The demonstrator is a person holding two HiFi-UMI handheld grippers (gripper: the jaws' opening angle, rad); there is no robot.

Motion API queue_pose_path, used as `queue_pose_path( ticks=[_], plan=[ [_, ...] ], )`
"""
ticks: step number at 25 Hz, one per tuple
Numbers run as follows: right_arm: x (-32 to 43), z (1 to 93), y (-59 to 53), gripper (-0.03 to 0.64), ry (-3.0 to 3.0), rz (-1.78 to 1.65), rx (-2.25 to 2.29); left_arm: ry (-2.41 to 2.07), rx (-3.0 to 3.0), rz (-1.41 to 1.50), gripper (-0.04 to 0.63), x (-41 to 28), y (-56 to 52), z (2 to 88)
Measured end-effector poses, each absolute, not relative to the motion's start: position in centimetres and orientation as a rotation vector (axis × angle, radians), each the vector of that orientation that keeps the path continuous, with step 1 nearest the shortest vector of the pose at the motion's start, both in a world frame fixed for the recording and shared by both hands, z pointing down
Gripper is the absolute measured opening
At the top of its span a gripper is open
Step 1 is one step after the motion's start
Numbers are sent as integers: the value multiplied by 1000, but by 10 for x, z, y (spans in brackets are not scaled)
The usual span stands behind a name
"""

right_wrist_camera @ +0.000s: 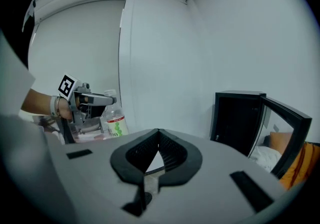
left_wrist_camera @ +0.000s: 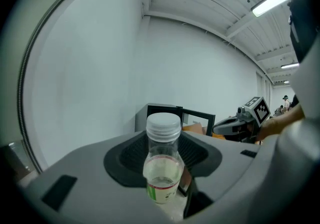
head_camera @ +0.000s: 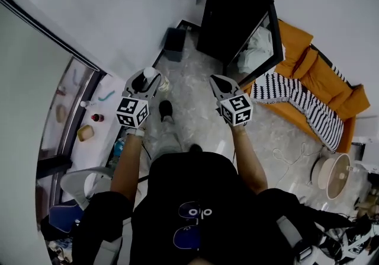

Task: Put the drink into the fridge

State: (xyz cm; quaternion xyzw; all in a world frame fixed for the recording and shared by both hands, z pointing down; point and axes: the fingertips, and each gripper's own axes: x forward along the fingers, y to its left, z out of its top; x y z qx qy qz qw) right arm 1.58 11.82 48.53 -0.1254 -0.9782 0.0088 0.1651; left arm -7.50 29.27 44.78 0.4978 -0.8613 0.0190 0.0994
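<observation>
Open floor [head_camera: 195, 80] up to fridge [head_camera: 237, 3], door [head_camera: 263, 41] open, black box [head_camera: 174, 41] beside

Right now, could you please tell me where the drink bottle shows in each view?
Head view: the drink bottle is left of centre, held in the left gripper.
Left gripper view: bottom centre, between the jaws.
Right gripper view: left of centre.
Shared landmark: the black fridge, its door open.
</observation>
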Motion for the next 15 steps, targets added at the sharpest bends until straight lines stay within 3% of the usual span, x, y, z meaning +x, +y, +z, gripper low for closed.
queue_pose_path(
  ticks=[9, 15],
  plan=[
    [-140, 475, 90, 8, -2795, 63, -175, -2388, 1712, 110, 187, -230, 231, 438],
    [-189, 477, 78, 8, -2784, 72, -82, -2288, 1838, 116, 187, -285, 199, 439]
  ],
)
